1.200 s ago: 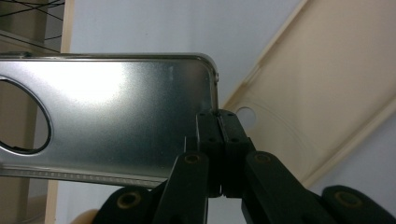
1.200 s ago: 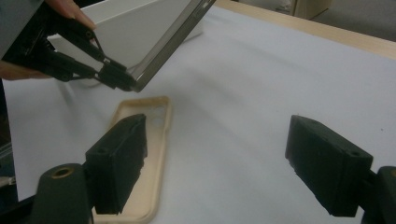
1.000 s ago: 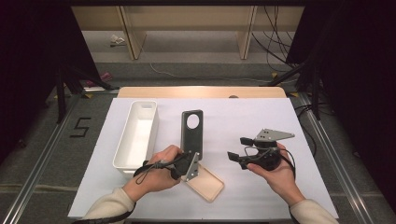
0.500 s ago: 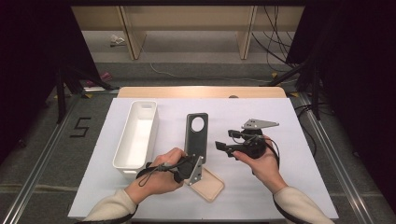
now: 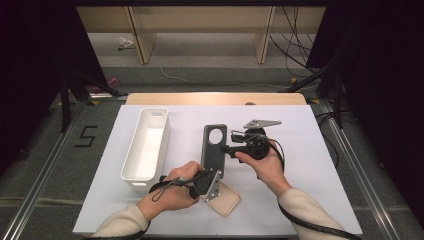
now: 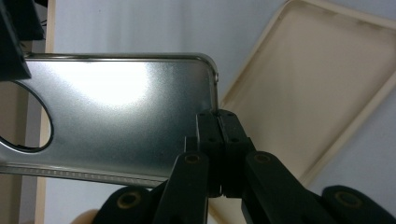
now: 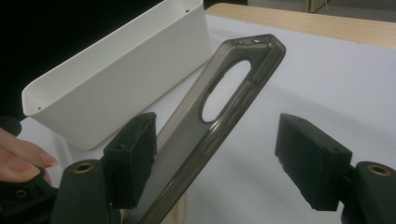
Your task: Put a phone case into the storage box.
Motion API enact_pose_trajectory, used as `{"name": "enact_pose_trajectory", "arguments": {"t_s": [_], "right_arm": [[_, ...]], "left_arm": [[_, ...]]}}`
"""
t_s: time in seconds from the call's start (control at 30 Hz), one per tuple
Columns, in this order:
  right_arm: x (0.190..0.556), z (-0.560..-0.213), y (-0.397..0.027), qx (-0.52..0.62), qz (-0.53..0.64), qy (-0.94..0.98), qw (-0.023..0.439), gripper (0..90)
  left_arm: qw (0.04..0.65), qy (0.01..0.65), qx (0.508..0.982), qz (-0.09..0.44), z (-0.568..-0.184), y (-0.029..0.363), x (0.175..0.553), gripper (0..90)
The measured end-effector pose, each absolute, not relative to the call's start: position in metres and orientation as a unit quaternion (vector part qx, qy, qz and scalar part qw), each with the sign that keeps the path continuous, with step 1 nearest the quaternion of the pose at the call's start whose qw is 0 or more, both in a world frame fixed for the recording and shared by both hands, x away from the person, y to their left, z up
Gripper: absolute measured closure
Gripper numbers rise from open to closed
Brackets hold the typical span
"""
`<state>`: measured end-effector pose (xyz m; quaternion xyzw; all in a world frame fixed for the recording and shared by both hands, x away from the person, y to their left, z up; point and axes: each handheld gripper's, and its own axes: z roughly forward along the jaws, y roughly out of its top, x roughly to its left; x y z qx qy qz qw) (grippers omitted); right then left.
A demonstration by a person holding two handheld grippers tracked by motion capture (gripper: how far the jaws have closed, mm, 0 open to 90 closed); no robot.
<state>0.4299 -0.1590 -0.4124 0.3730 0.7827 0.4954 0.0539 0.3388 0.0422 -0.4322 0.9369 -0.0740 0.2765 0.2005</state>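
- The left tongs (image 5: 214,179) are clenched on the near end of the dark phone case (image 5: 214,147), at its edge; in the left gripper view the two pads (image 6: 218,140) meet on the case's rim; the case is tilted up off the table (image 5: 300,200), and its long axis runs away from these tongs toward the round camera hole.
- The right tongs (image 5: 231,145) stand released and have just been closing; the case's side edge lies between them, touching or almost touching the left pad (image 7: 133,158), with the right pad (image 7: 310,161) well apart.
- Judgement: the right tongs are placed to pinch across the case's width.
- A beige case (image 5: 226,198) lies under the left tongs; a white bin (image 5: 147,145) sits beyond.
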Motion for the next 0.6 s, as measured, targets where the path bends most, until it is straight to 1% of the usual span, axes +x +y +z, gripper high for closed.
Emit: {"name": "enact_pose_trajectory", "arguments": {"t_s": [0.33,0.47,0.5,0.53,0.57,0.6], "right_arm": [[0.4384,-0.4169,-0.1581,0.402,0.489,0.773,0.027,44.6],[0.4386,-0.4181,-0.1565,0.406,0.485,0.774,0.015,55.2],[0.4386,-0.4181,-0.1565,0.406,0.485,0.774,0.015,55.2],[0.4386,-0.4184,-0.1561,0.407,0.485,0.774,0.013,57.1],[0.4384,-0.4183,-0.1554,0.410,0.484,0.773,0.009,62.0],[0.4382,-0.4183,-0.1552,0.411,0.485,0.772,0.006,64.8]], "left_arm": [[0.204,-0.081,0.936,0.276,-0.4321,0.0386,0.3362,88.8],[0.204,-0.087,0.936,0.275,-0.4321,0.0372,0.3357,88.8],[0.204,-0.086,0.935,0.275,-0.4321,0.0370,0.3352,88.8],[0.205,-0.087,0.935,0.275,-0.4322,0.0367,0.3351,88.8],[0.214,-0.081,0.934,0.275,-0.4335,0.0364,0.3343,88.8],[0.214,-0.082,0.934,0.275,-0.4335,0.0363,0.3343,88.8]]}}
